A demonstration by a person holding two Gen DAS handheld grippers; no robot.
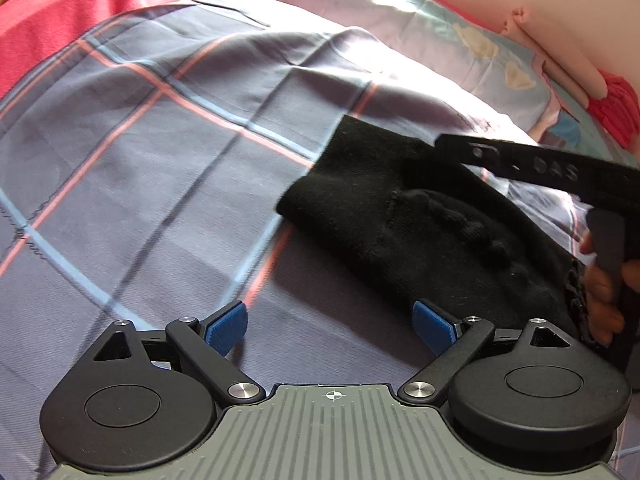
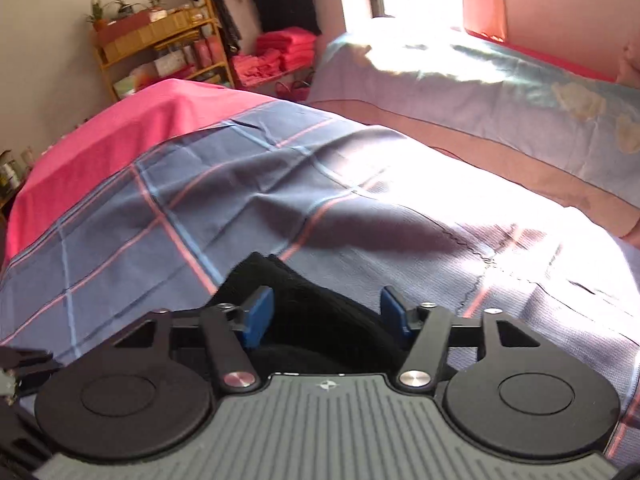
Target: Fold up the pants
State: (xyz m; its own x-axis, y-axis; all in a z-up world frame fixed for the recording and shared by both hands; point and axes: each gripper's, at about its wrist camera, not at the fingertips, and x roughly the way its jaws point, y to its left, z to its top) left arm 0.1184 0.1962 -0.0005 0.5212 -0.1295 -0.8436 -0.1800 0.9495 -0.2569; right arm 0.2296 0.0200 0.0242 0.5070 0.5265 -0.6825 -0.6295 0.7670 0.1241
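Lying bunched on the checked sheet (image 1: 160, 140), black pants (image 1: 420, 232); both grippers' jaws apparently apart.

Black pants (image 1: 420, 224) on blue-and-pink checked sheet (image 1: 140, 140).

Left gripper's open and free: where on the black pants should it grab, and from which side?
Probably the squared far end of the black pants, approached from the open plaid sheet on the left. That end lies flat with clean edges, and the right gripper sits open over the bunched near end. The left gripper is open beside the pants.
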